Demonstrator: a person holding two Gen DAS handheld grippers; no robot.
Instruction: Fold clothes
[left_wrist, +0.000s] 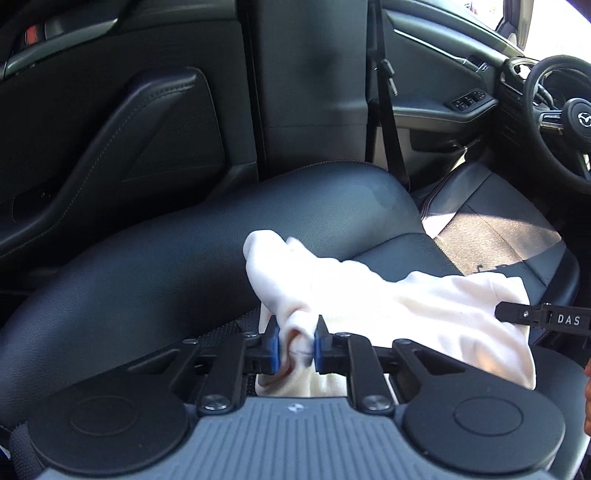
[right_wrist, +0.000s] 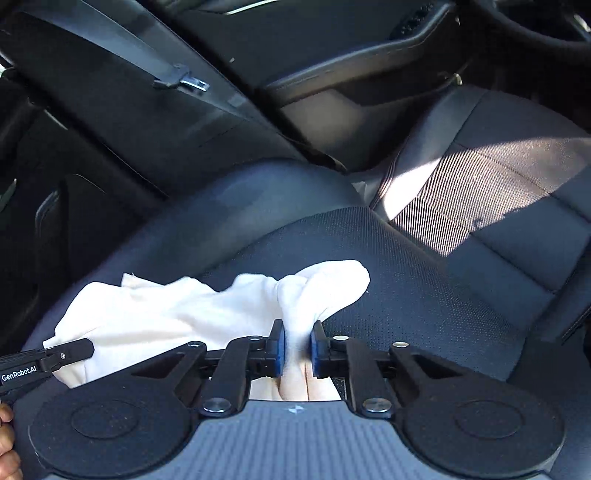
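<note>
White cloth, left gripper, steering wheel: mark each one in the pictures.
white cloth (left_wrist: 424, 306): left wrist view, on its flat middle.
left gripper (left_wrist: 295, 349): left wrist view, midway between its fingertips, where cloth is pinched.
steering wheel (left_wrist: 580, 120): left wrist view, on its hub.

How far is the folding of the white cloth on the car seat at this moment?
Done: both claws have taken hold. The left claw pinches one bunched end of the white cloth, and the right claw pinches the other end. In hand: the cloth hangs rumpled between them over the dark seat. Left: no neat fold shows yet, so spreading it, folding and laying it flat all remain.
</note>
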